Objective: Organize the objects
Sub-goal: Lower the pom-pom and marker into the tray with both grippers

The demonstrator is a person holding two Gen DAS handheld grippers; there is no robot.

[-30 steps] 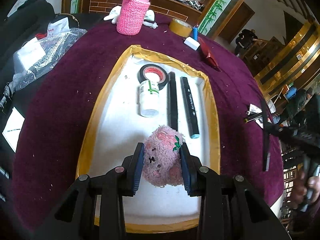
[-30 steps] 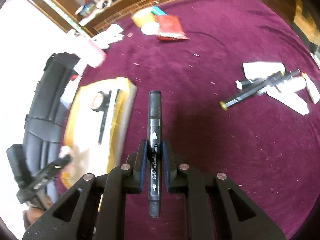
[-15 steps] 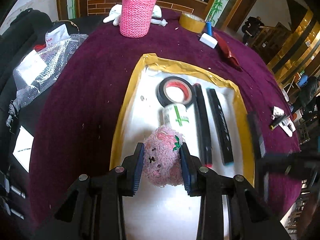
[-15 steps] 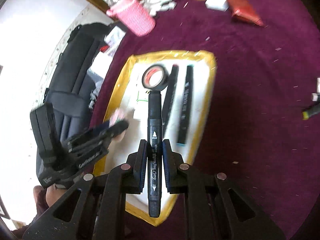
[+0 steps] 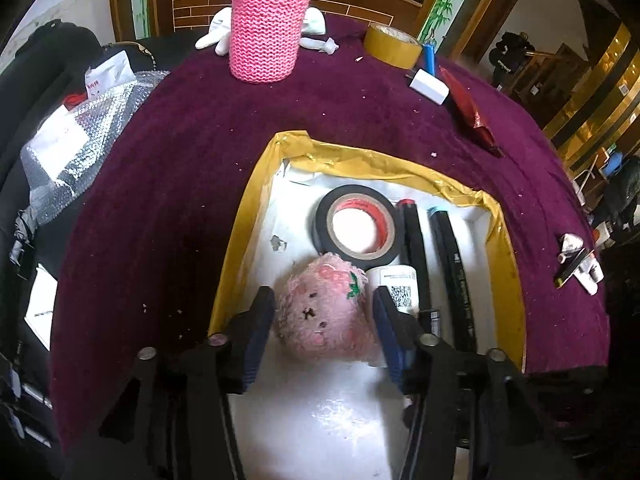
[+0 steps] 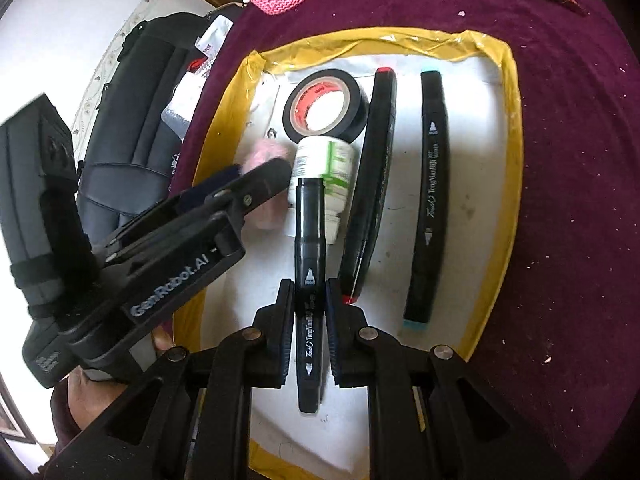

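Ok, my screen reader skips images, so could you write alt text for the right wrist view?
The right gripper, shut on a black marker, hangs over a yellow-rimmed white tray that holds a roll of black tape, a white bottle and two more markers. The left gripper reaches in beside a pink plush toy.

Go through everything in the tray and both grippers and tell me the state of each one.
Left gripper: open around the plush toy, fingers not pressing it.
Plush toy: resting in the tray.
Right gripper: shut on a black marker, above the tray.
Tape roll: lying flat.
White bottle: lying on its side.
Two markers: lying side by side, capped.
Tray: open-topped.
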